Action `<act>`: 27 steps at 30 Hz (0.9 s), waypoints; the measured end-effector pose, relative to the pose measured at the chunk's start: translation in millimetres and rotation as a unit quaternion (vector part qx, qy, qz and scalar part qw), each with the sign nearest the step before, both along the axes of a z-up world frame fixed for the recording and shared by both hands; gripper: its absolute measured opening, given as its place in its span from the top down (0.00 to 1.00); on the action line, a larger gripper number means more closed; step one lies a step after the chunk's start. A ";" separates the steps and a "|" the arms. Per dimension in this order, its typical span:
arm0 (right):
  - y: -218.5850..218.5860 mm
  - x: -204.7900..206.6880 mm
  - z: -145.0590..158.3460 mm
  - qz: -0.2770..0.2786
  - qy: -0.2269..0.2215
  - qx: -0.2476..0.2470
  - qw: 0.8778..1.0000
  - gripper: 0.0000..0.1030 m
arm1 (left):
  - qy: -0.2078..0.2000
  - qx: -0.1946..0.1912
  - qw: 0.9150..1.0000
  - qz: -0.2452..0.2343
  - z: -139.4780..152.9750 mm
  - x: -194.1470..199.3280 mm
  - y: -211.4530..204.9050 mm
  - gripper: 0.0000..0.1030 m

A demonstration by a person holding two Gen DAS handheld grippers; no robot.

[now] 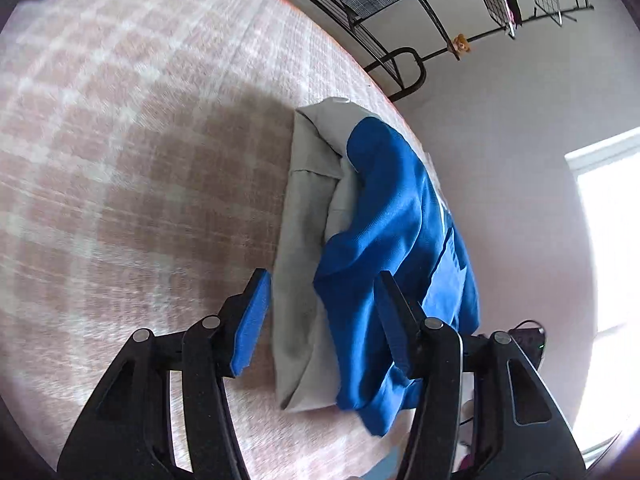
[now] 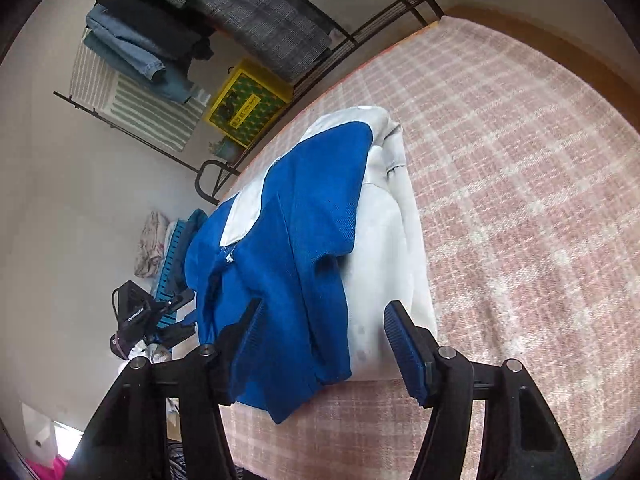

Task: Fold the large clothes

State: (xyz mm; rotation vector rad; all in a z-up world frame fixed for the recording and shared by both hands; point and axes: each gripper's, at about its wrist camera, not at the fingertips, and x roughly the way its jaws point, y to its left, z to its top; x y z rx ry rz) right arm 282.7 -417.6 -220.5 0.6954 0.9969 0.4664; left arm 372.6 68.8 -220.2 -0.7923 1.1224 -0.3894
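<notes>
A folded light grey garment (image 1: 304,216) lies on the pink checked bed cover (image 1: 140,140), close to the bed's edge. Over it is draped a blue garment (image 1: 392,208), crumpled, with one end hanging past the grey fold toward me. My left gripper (image 1: 322,280) hovers just above the near end of this pile, open, pads clear of the cloth. In the right wrist view the same blue garment (image 2: 288,240) covers the left half of the grey garment (image 2: 388,248). My right gripper (image 2: 325,306) is open too, its fingers straddling the near end of the pile without pressing on it.
A black metal clothes rack (image 2: 352,36) with hung garments stands past the bed's far side, with a yellow box (image 2: 246,102) under it. On the floor beside the bed are a black device (image 2: 132,308) and a blue slatted item (image 2: 176,256). A bright window (image 1: 608,240) is at the right.
</notes>
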 end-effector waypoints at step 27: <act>-11.1 -29.0 -1.4 0.043 0.011 -0.021 0.999 0.80 | -0.026 0.120 0.990 -0.072 22.8 -26.7 -39.2 0.98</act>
